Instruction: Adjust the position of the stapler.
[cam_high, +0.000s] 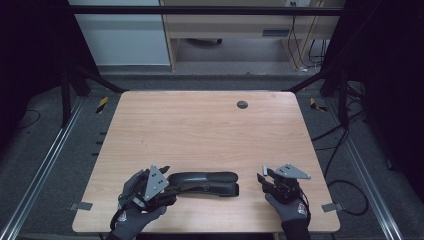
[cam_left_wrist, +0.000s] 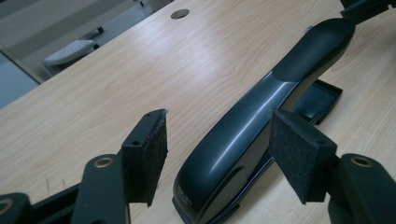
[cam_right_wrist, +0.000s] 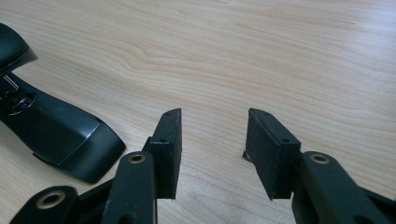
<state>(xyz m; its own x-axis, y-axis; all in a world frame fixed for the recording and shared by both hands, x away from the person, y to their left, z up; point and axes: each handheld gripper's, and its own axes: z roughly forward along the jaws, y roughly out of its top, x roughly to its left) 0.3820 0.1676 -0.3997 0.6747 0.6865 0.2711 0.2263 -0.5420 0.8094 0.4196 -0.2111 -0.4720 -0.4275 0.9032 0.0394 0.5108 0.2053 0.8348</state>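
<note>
Black stapler (cam_high: 205, 183) lies flat on the wooden table (cam_high: 200, 130), near the near edge and a bit left of centre, long axis running left-right. Left gripper (cam_high: 167, 192) sits at the stapler's left end; in the left gripper view its jaws are spread wide with that end of the stapler (cam_left_wrist: 261, 121) between them, pads (cam_left_wrist: 149, 154) clear of the body on both sides (right pad overlaps the body in the picture, can't tell if it brushes it, no squeeze visible). Stapler's base (cam_left_wrist: 317, 100) shows under the far end of the arm in that view. Right gripper (cam_high: 264, 179) is well right of the stapler's right end, just apart from it, held by a gloved hand (cam_high: 287, 205) at the near right of the table. Right gripper view: jaws spread, nothing between the pads (cam_right_wrist: 170, 149), bare wood under them; the stapler's right end (cam_right_wrist: 60, 135) lies off to the left, not touching the gripper. Small round grommet (cam_high: 242, 104) sits at the far side of the table, right of centre. Gloved left hand (cam_high: 135, 200) holds the left gripper at the near left corner.
</note>
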